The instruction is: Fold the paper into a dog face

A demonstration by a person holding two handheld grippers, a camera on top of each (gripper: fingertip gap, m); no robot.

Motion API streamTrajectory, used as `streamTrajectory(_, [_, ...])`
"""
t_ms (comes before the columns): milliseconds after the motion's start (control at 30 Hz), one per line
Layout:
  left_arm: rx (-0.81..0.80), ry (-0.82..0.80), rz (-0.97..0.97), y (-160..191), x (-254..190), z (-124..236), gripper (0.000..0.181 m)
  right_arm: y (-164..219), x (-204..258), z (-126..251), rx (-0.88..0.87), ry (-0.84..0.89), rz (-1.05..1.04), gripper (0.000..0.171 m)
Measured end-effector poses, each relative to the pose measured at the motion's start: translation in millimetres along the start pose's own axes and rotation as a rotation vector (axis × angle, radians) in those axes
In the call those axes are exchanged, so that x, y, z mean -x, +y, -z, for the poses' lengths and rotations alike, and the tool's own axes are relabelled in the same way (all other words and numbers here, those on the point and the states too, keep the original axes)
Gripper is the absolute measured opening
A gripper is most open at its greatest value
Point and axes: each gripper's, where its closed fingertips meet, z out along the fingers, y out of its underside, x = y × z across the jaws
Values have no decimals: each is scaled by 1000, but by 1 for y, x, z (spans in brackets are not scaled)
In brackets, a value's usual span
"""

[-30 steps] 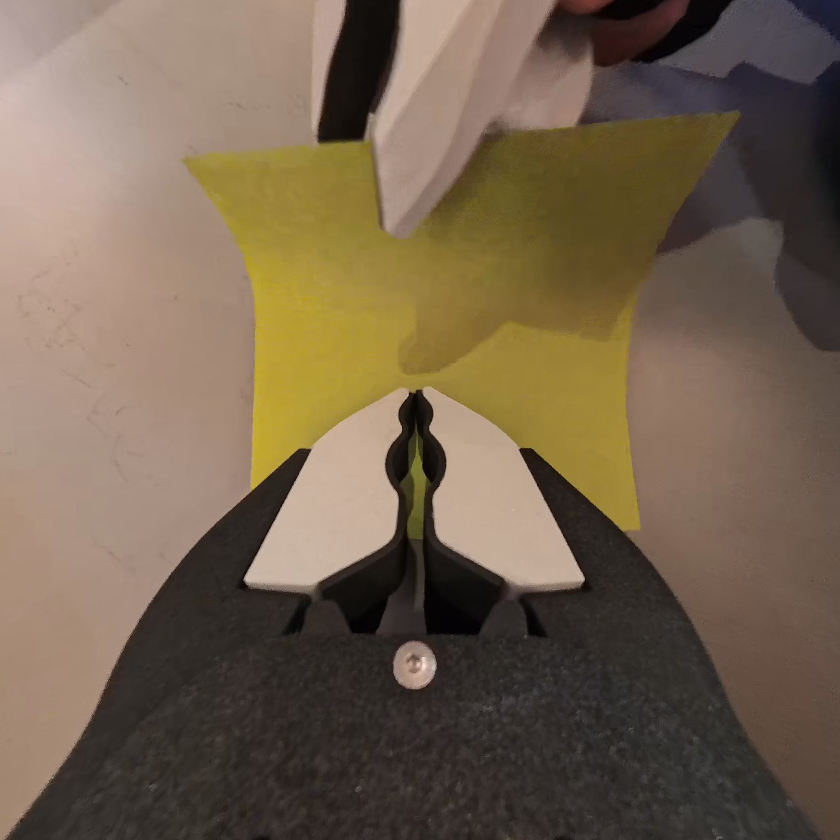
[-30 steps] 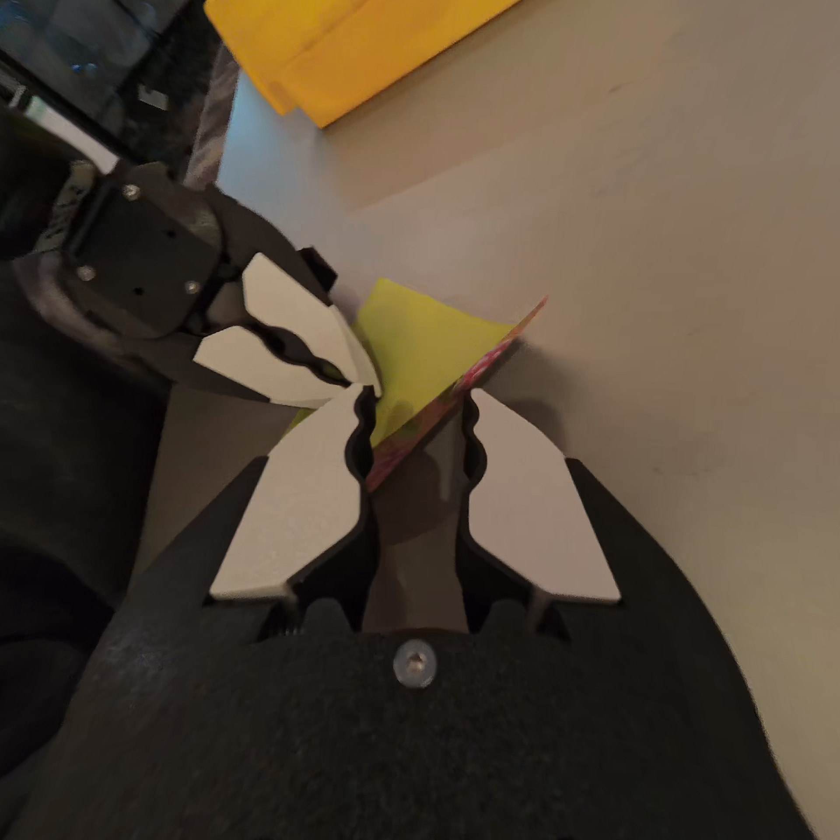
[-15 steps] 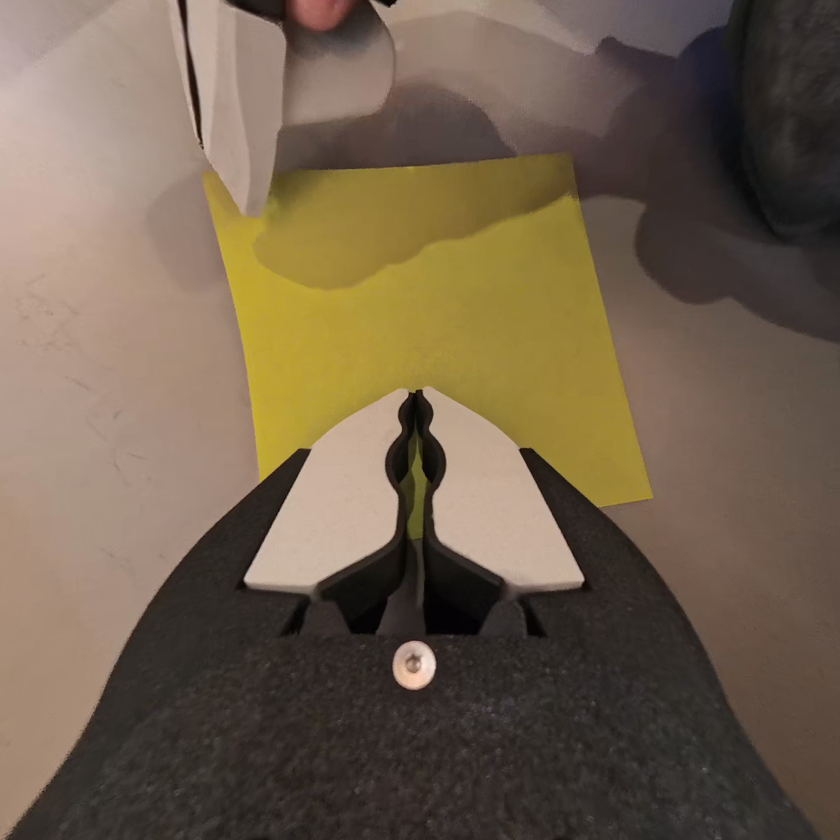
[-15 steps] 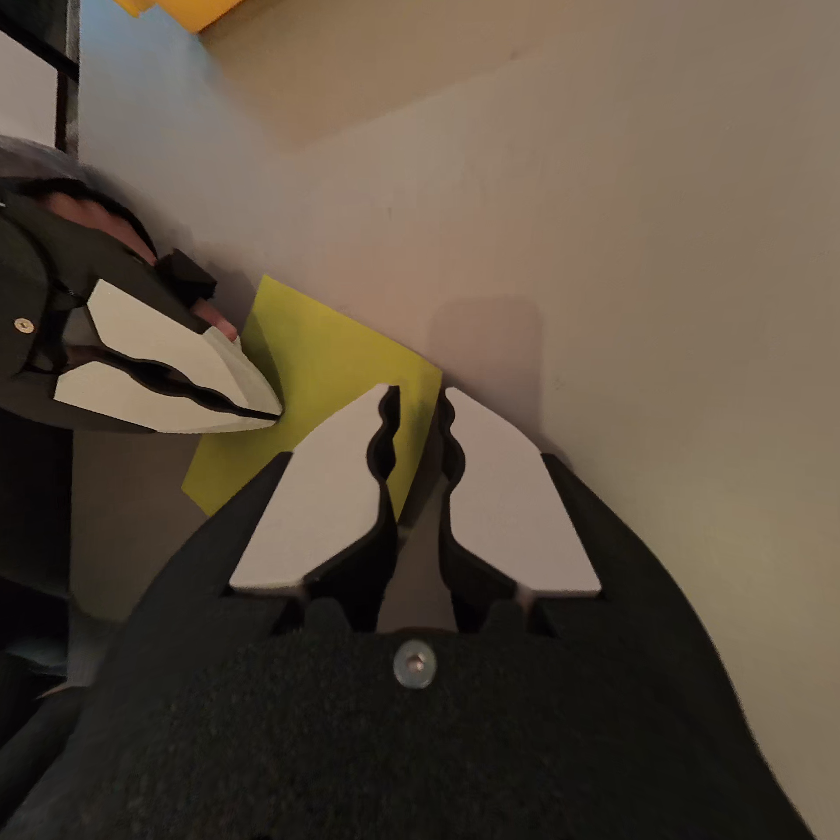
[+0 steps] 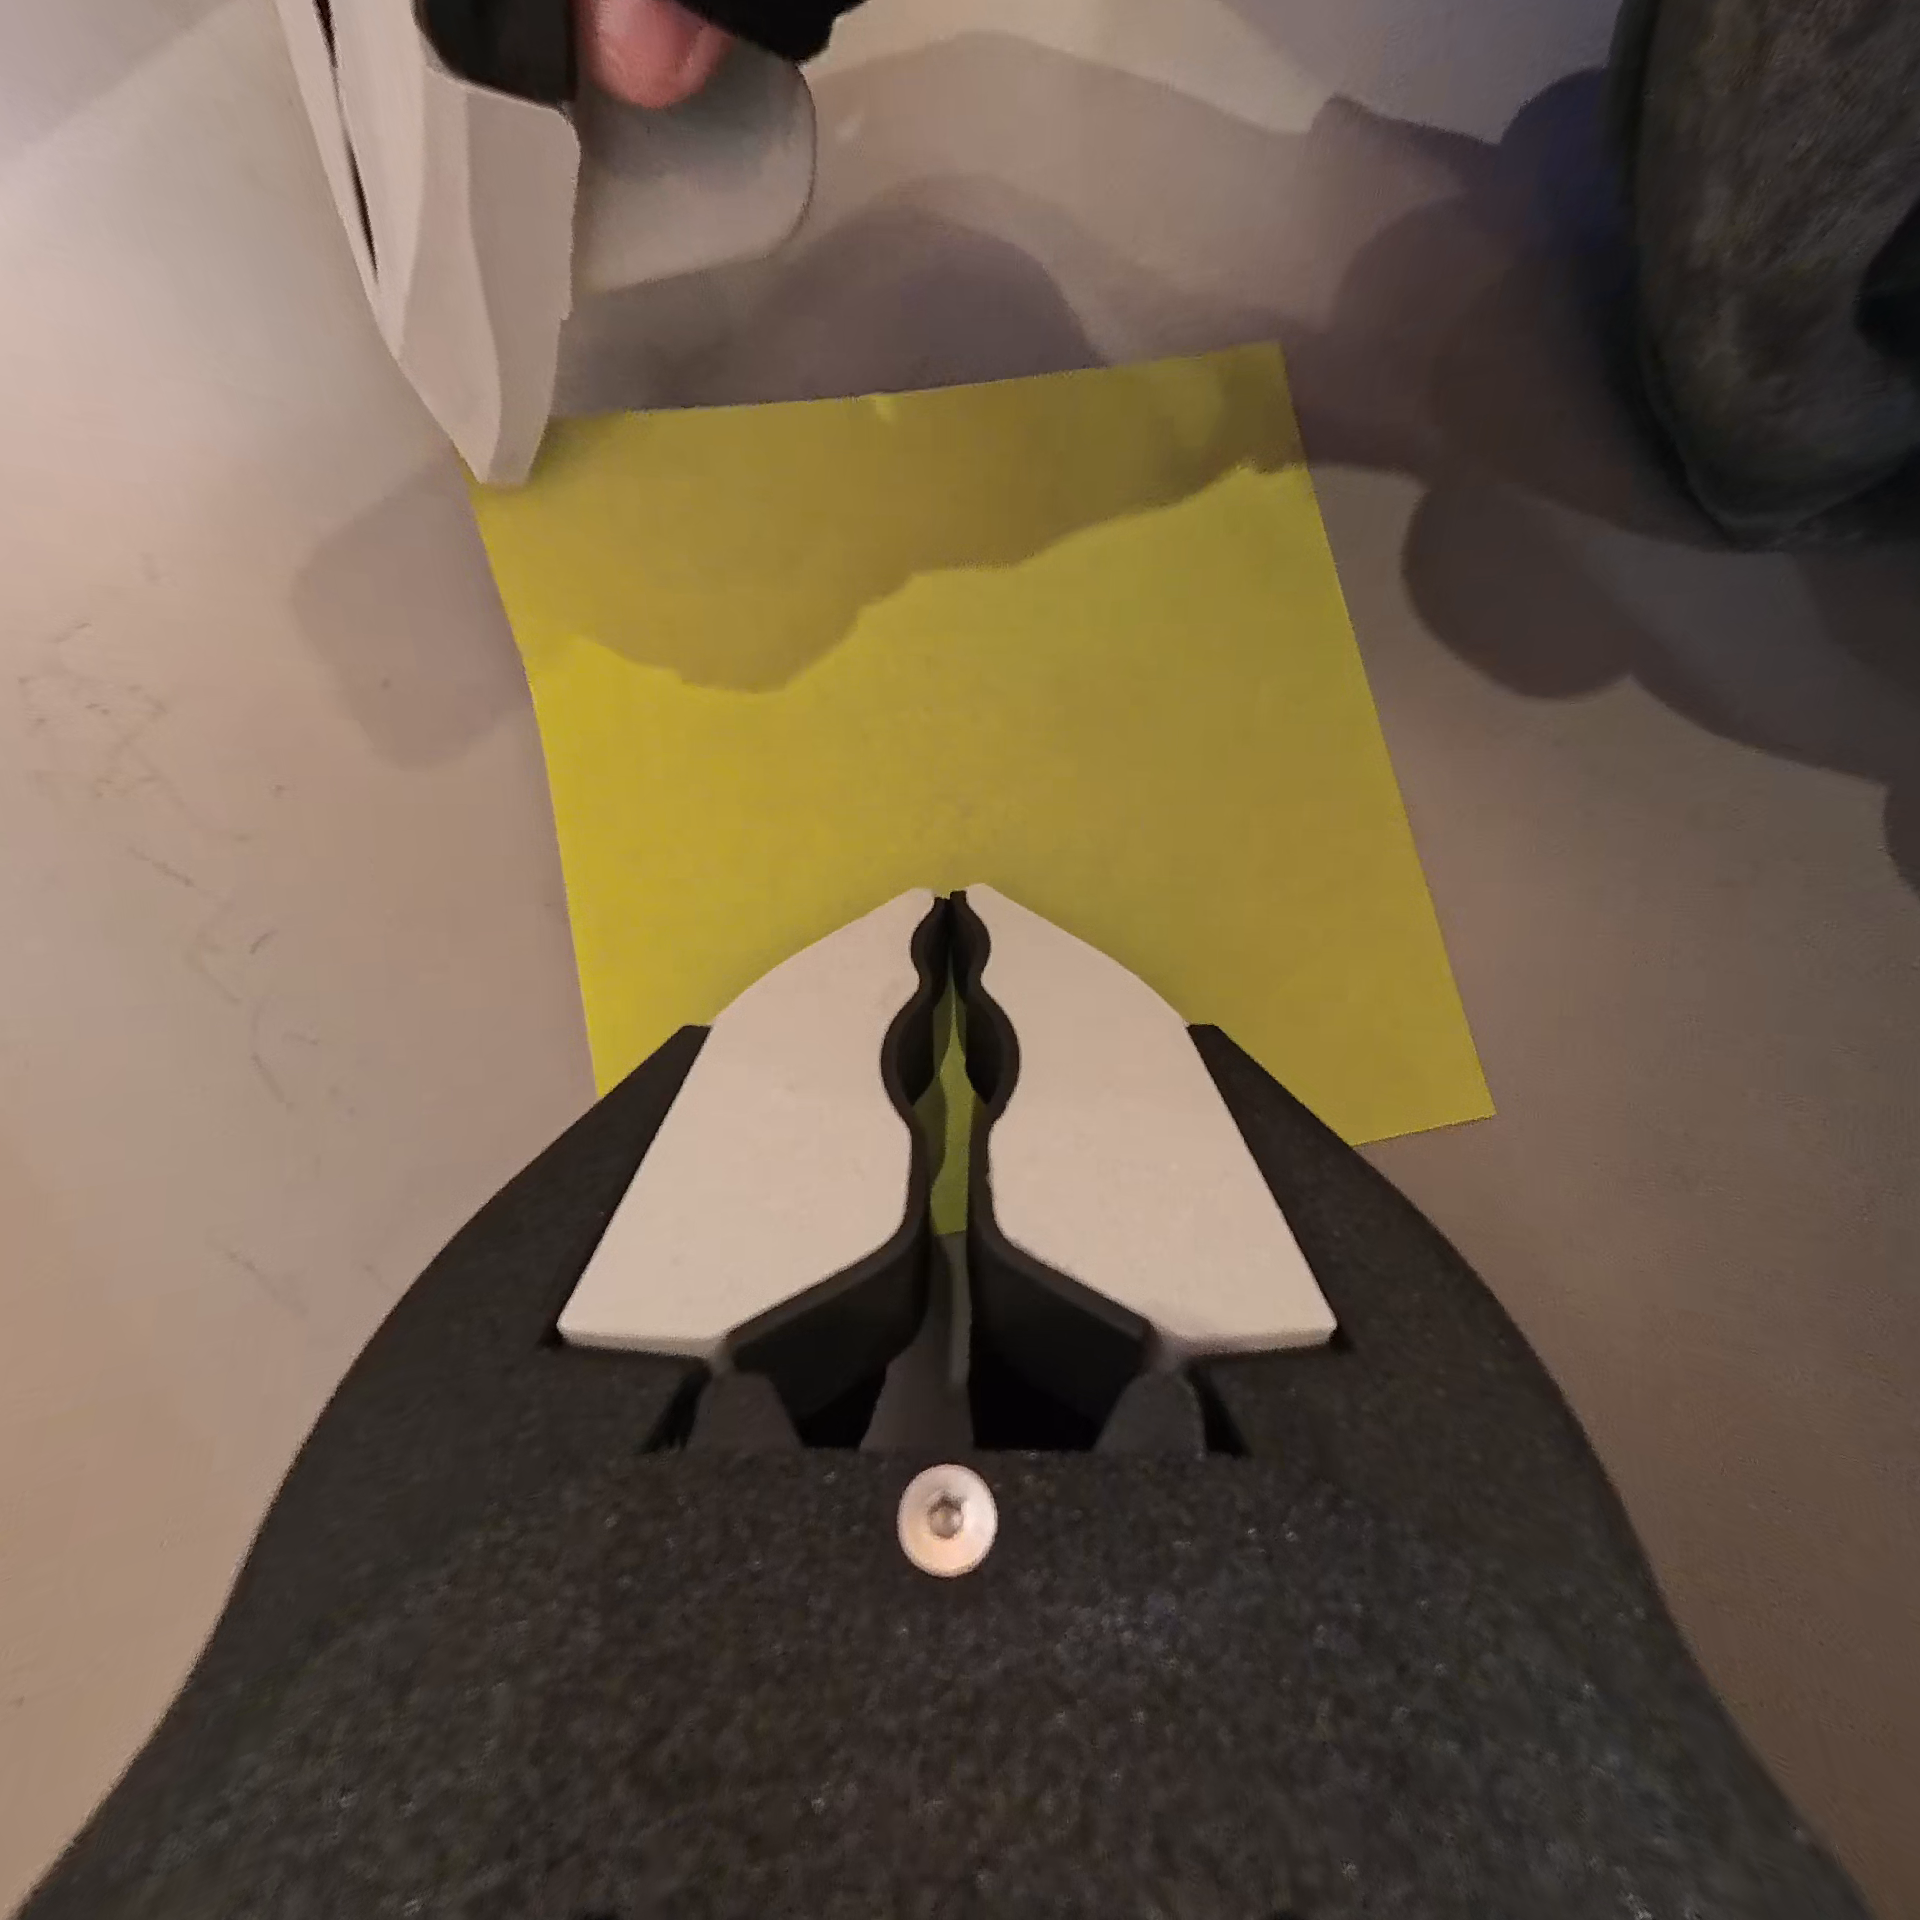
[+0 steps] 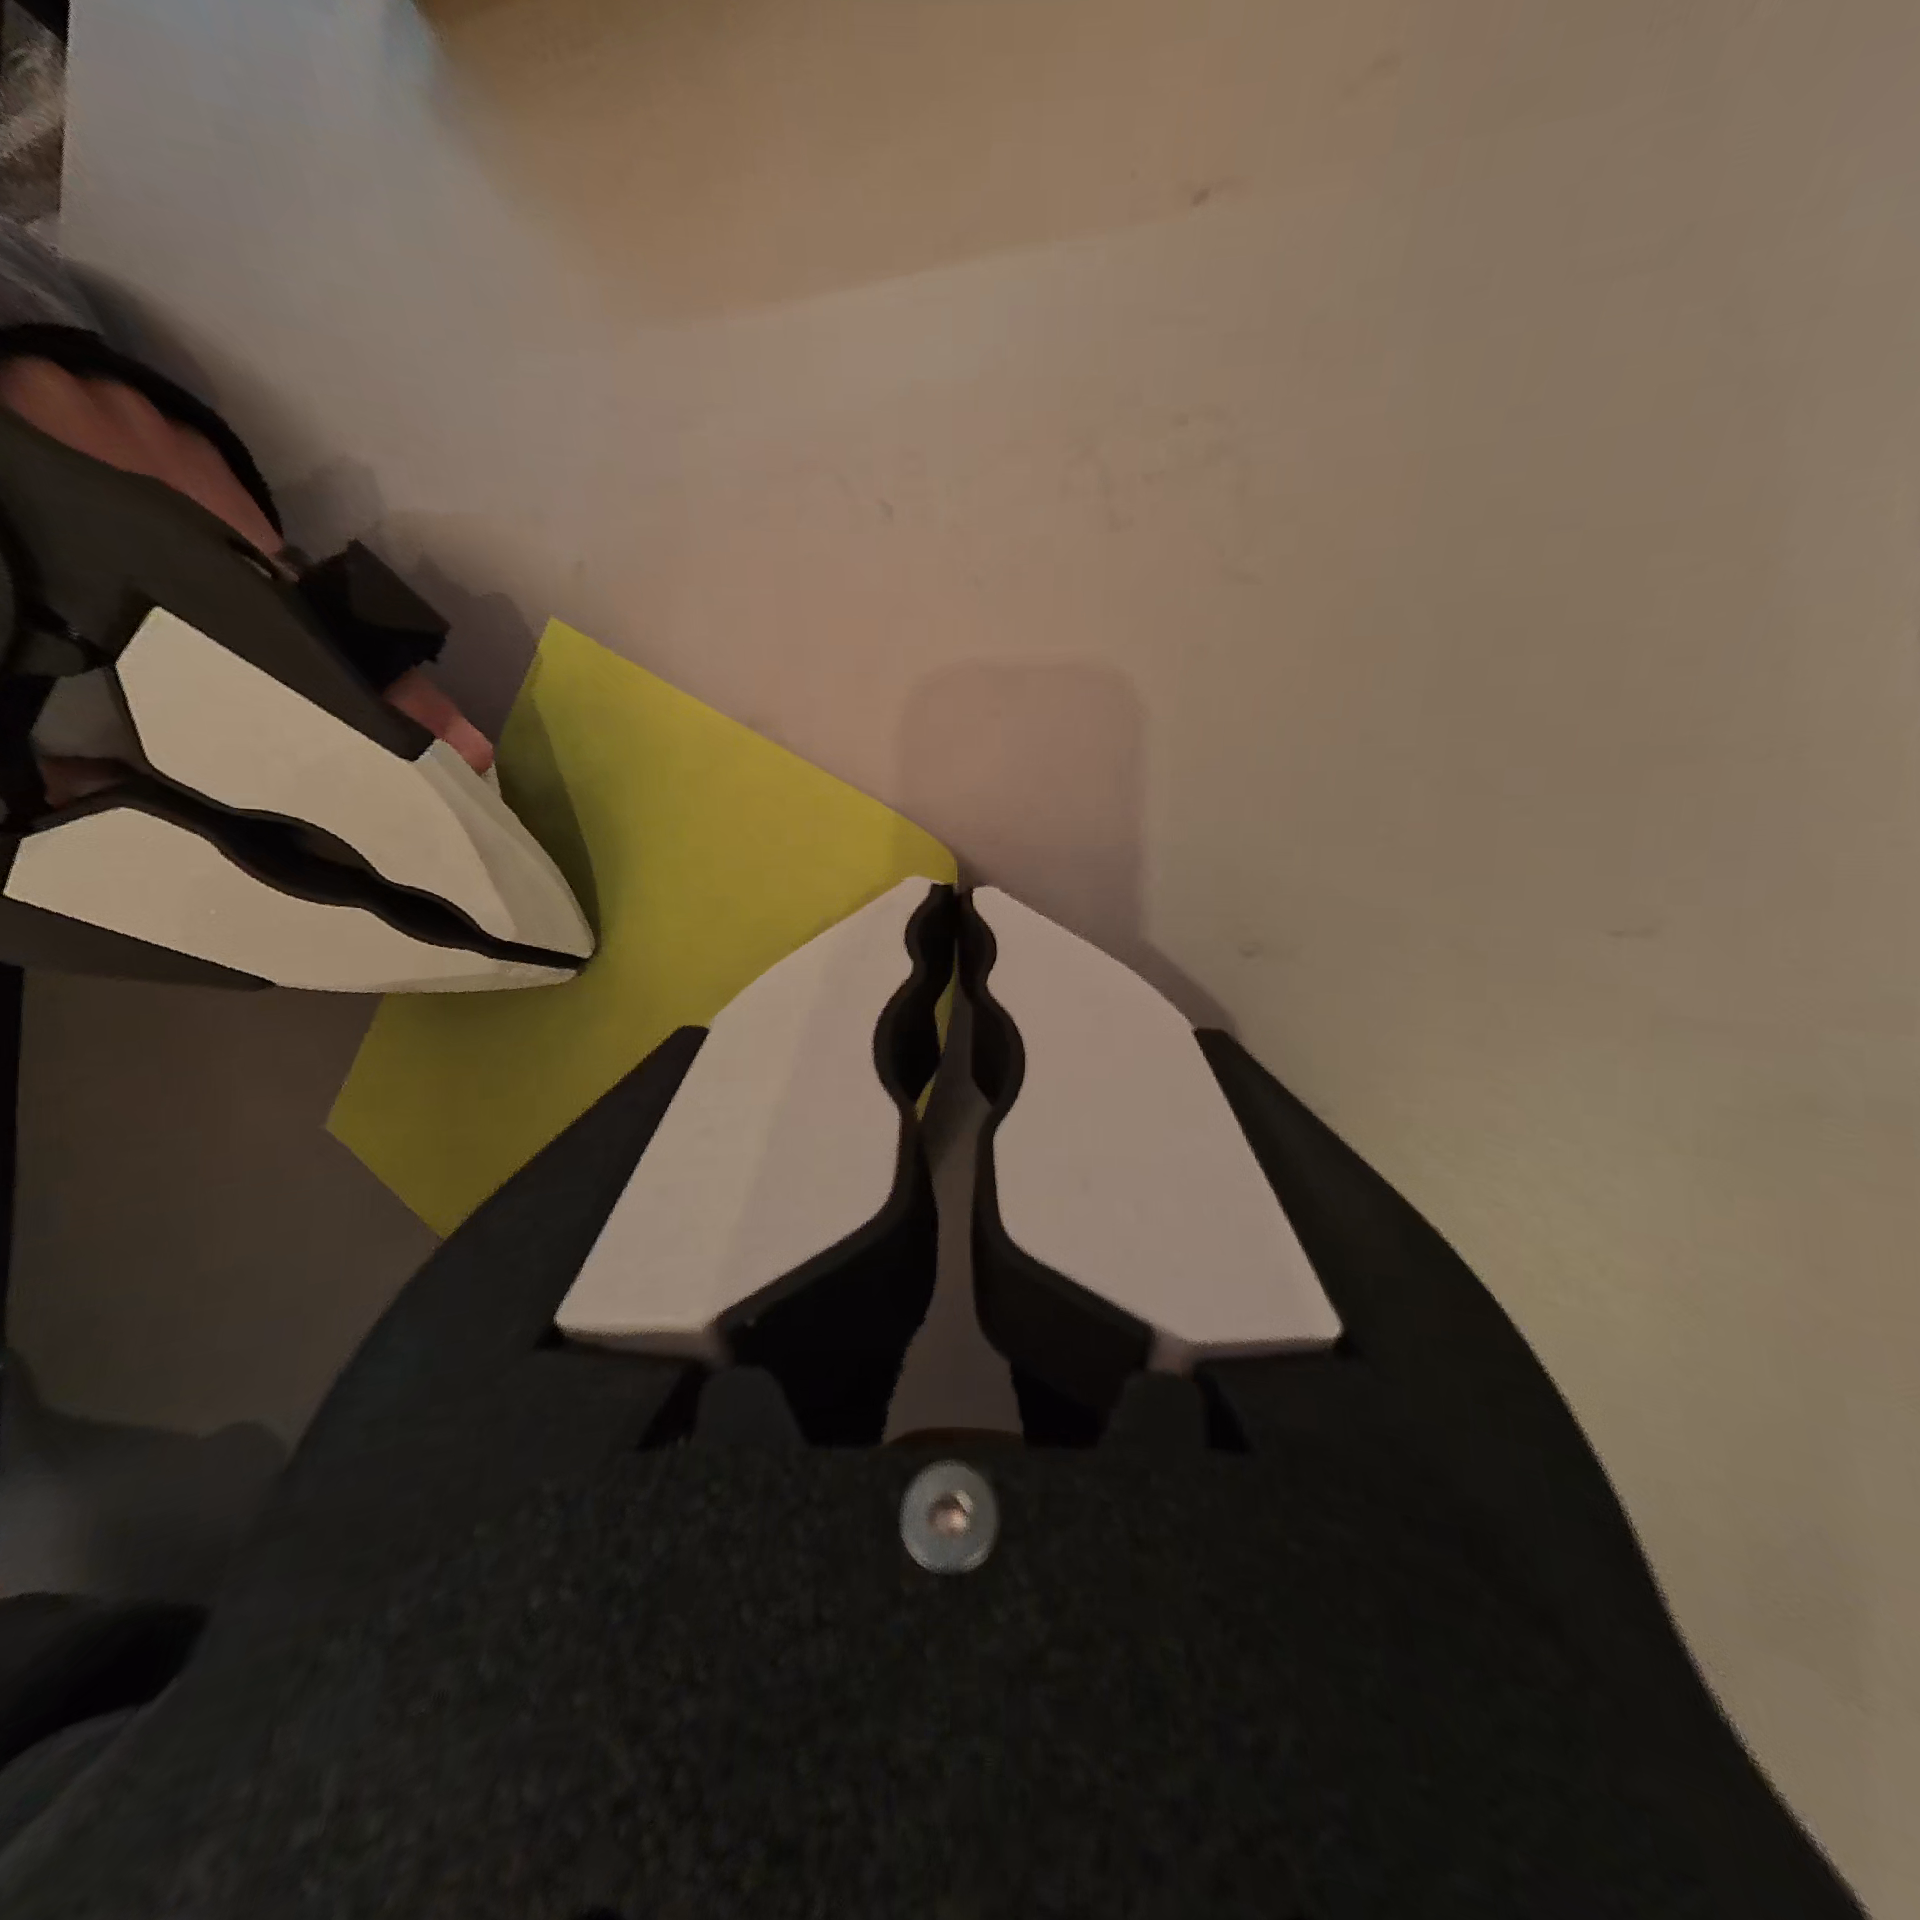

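A yellow-green square of paper (image 5: 966, 727) lies flat on the beige table (image 5: 208, 935). My left gripper (image 5: 954, 894) is shut, with its tips pressed on the paper near the edge closest to me. The paper shows through the gap between its fingers. My right gripper (image 6: 954, 888) is shut, with its tips at one corner of the paper (image 6: 686, 894). I cannot tell whether the corner is pinched. The right gripper also shows in the left wrist view (image 5: 499, 457), on the paper's far left corner. The left gripper also shows in the right wrist view (image 6: 577, 951).
A person's hand (image 5: 644, 52) holds the right gripper at the top. Dark grey cloth (image 5: 1766, 260) lies at the far right of the table. In the right wrist view the table's edge (image 6: 62, 208) runs down the left side, with a dark drop beyond it. About 10 centimeters separates my left fingertips from my right.
The paper, curled up a second ago with its far edge raised, now lies flat. My right gripper moved to the paper's corner and closed its fingers. My left gripper stayed shut on the paper.
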Motion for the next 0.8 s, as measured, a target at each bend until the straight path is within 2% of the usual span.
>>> streamTrajectory(133, [0,1,4,0,0,0,0,1,3,2,10,23,32,0])
streamTrajectory(433, [-4,12,22,0,0,0,0,2,39,17,-16,205,302,0])
streamTrajectory(800, [-8,-34,10,0,0,0,0,36,88,-2,9,276,269,0])
